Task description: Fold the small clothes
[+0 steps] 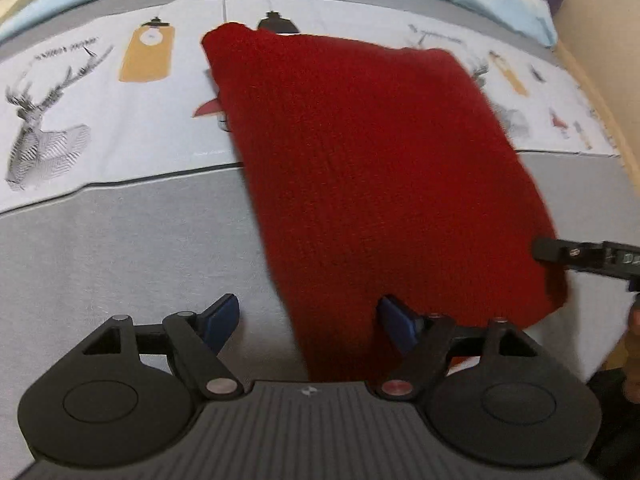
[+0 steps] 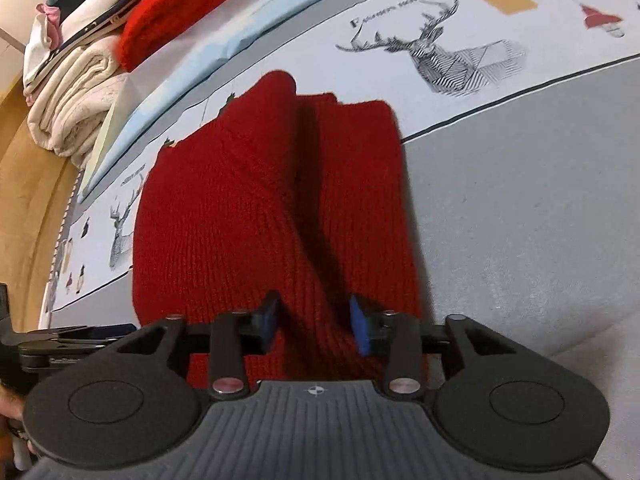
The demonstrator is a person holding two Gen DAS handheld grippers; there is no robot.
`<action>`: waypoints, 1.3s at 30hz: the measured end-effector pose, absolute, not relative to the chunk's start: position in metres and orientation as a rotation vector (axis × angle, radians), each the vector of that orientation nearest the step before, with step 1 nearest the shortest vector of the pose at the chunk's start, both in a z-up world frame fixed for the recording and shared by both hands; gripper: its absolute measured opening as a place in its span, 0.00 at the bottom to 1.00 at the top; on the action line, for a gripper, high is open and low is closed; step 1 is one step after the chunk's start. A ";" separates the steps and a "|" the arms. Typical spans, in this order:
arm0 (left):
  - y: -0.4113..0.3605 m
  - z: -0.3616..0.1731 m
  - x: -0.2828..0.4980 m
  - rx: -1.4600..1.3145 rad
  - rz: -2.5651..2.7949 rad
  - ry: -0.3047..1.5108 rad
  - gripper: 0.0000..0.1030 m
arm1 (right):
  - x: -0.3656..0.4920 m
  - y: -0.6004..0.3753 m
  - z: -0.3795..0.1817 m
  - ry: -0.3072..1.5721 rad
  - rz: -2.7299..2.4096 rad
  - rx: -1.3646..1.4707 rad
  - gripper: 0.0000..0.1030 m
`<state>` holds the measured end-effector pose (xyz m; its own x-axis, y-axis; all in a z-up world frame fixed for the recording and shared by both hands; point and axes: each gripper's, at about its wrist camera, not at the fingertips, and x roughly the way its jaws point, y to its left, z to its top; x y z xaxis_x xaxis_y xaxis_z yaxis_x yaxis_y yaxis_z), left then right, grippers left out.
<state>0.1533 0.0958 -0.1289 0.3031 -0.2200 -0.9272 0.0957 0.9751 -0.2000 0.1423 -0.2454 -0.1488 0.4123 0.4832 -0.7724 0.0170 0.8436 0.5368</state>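
Left wrist view, left to right: deer print on the bedcover (image 1: 120,240); your left gripper (image 1: 308,320), jaws spread wide and released, the near edge of the red knit garment (image 1: 360,160) lying between them with neither pad pressing it; then, at the far right edge, the tip of your right gripper (image 1: 560,252) reaching onto the garment's side. Only this view shows the knit as one broad flat panel across the printed band and the grey band.

Right wrist view, left to right: a stack of folded laundry (image 2: 80,92) at the bed's far edge, seen only here; part of your left gripper (image 2: 72,336) low at the left; the red knit garment (image 2: 260,208), a fold running up its middle; your right gripper (image 2: 314,322), jaws partly parted around a ridge of the knit. You cannot tell whether the pads pinch it.
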 end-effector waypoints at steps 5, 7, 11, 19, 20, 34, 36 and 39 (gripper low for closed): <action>0.090 -0.146 0.149 -0.143 -0.258 1.316 0.74 | 0.144 -0.246 -0.156 1.158 0.308 0.473 0.45; 0.089 -0.144 0.150 -0.169 -0.280 1.306 0.51 | 0.144 -0.237 -0.160 1.182 0.314 0.406 0.39; 0.100 -0.133 0.152 -0.195 -0.243 1.266 0.38 | 0.144 -0.229 -0.158 1.164 0.439 0.557 0.19; 0.100 -0.129 0.150 -0.110 -0.229 1.264 0.47 | 0.144 -0.225 -0.156 1.186 0.444 0.510 0.21; 0.100 -0.130 0.147 -0.087 -0.232 1.269 0.51 | 0.143 -0.227 -0.156 1.195 0.422 0.482 0.25; 0.081 -0.020 0.049 0.059 -0.107 0.844 0.89 | 0.090 -0.248 -0.106 1.011 0.103 -0.036 0.52; 0.073 -0.002 0.016 0.093 -0.071 0.719 0.92 | 0.068 -0.258 -0.073 0.809 0.062 -0.034 0.62; 0.062 0.014 -0.020 0.088 -0.057 0.642 0.92 | 0.028 -0.265 -0.037 0.618 0.082 0.022 0.87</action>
